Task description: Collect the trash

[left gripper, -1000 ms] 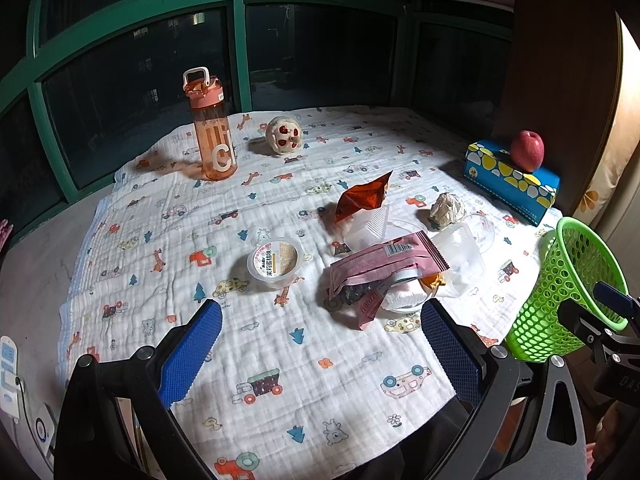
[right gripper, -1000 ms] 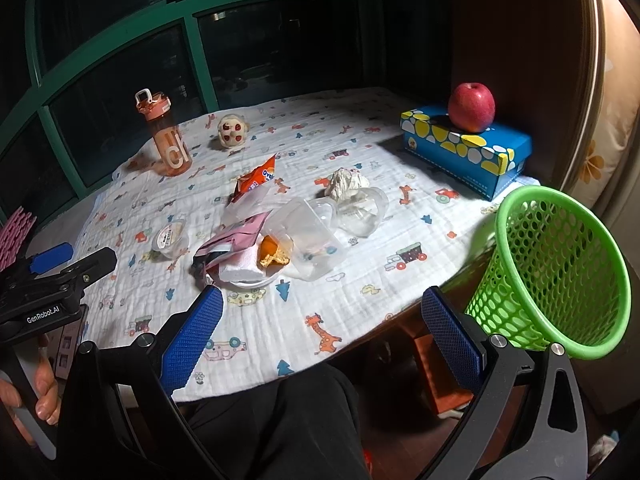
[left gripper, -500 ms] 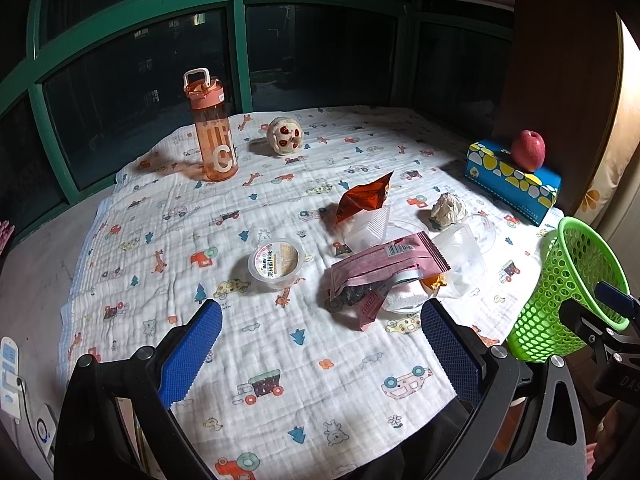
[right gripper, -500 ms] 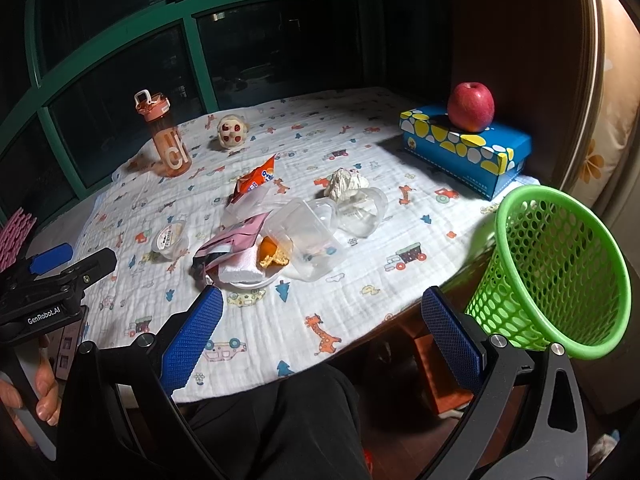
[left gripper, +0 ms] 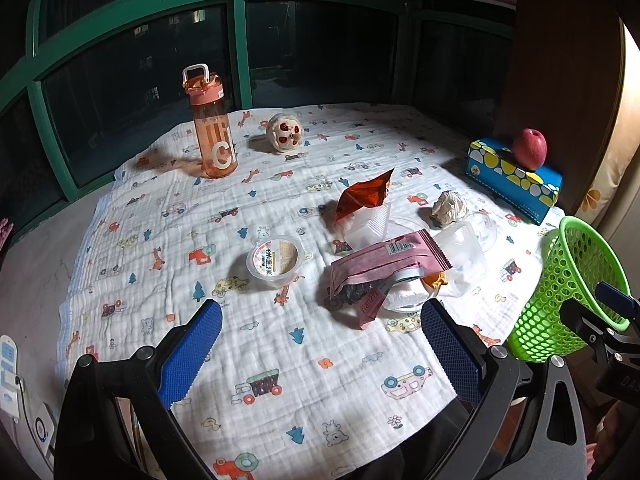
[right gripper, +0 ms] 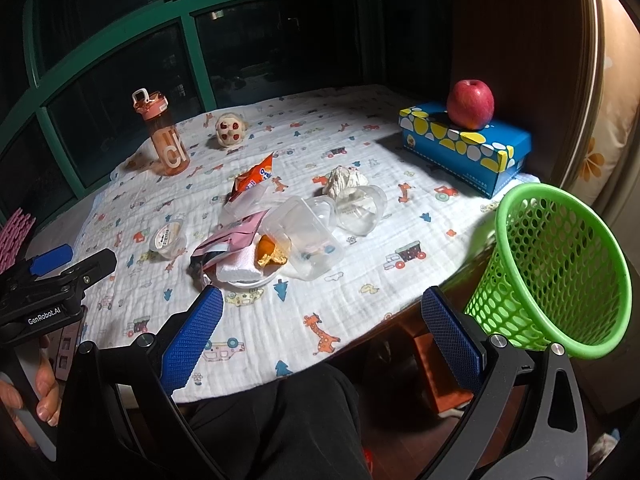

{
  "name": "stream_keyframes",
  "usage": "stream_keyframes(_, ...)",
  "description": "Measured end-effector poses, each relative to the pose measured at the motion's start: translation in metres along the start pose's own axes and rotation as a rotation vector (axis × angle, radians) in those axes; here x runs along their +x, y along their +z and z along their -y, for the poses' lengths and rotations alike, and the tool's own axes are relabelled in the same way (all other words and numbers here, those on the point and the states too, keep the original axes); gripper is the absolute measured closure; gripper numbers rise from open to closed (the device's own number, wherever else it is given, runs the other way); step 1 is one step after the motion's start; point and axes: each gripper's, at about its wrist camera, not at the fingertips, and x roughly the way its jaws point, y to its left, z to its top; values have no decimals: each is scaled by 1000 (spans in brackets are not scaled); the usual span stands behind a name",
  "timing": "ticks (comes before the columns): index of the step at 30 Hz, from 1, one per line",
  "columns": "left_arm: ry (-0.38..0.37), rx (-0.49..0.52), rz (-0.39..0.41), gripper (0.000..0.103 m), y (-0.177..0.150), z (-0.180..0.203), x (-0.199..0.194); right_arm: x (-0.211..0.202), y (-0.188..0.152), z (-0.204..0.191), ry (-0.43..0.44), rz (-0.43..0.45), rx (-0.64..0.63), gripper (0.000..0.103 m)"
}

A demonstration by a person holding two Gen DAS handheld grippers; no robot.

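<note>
A heap of trash lies mid-table: a pink wrapper (left gripper: 384,256), an orange snack bag (left gripper: 366,196), clear plastic containers (right gripper: 308,232), a crumpled tissue (left gripper: 450,208) and a small sealed cup (left gripper: 274,260). A green mesh basket (right gripper: 556,272) stands off the table's right edge. My left gripper (left gripper: 320,352) hovers open over the near cloth, short of the heap. My right gripper (right gripper: 320,340) is open too, above the table's front edge, with the basket just to its right. Nothing sits between either pair of blue pads.
An orange water bottle (left gripper: 210,136) and a small spotted ball (left gripper: 284,132) stand at the back. A red apple (right gripper: 470,104) rests on a blue tissue box (right gripper: 464,146) at the right. Dark windows ring the table. A person's legs (right gripper: 280,420) are below.
</note>
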Motion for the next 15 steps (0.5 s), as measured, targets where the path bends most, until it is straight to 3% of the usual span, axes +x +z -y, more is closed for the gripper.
stream_keyframes(15,2,-1,-9,7,-3,1,7,8,-1,3,2,-11,4,5)
